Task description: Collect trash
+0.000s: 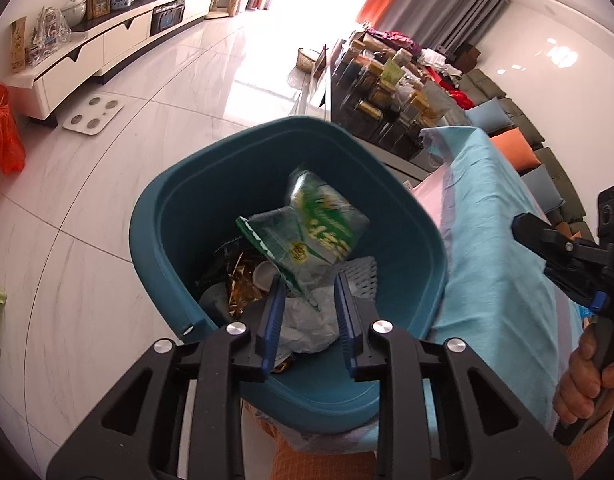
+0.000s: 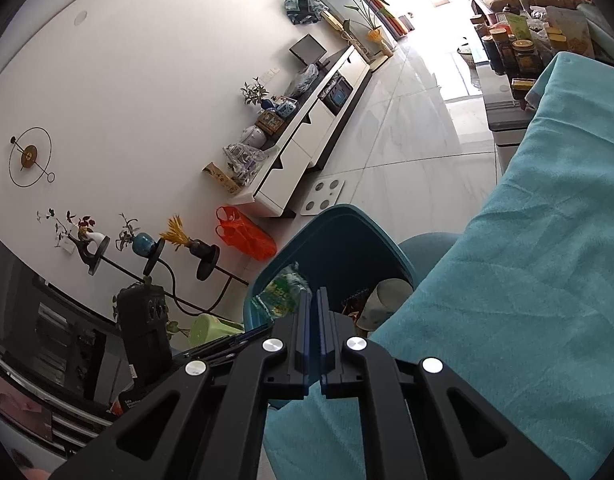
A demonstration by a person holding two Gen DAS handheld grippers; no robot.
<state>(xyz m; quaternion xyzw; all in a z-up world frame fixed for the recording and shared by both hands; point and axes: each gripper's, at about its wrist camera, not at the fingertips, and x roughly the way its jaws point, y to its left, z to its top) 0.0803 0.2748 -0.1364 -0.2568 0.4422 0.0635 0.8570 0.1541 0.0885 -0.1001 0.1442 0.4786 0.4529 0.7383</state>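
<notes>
Left hand-held gripper (image 1: 309, 280) open over the bin (image 1: 179, 208), green wrapper (image 1: 319, 224) loose above the trash inside, right hand-held gripper (image 2: 315, 300) shut and empty, and that light wrapper could catch the rim and flutter out.

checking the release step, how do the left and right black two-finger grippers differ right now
The left gripper has its jaws apart over the teal plastic bin, with the green printed wrapper just beyond its fingertips, not pinched. The right gripper has its jaws shut, with nothing between them, beside the turquoise cloth. Both are black with blue pads and point toward the bin.
</notes>
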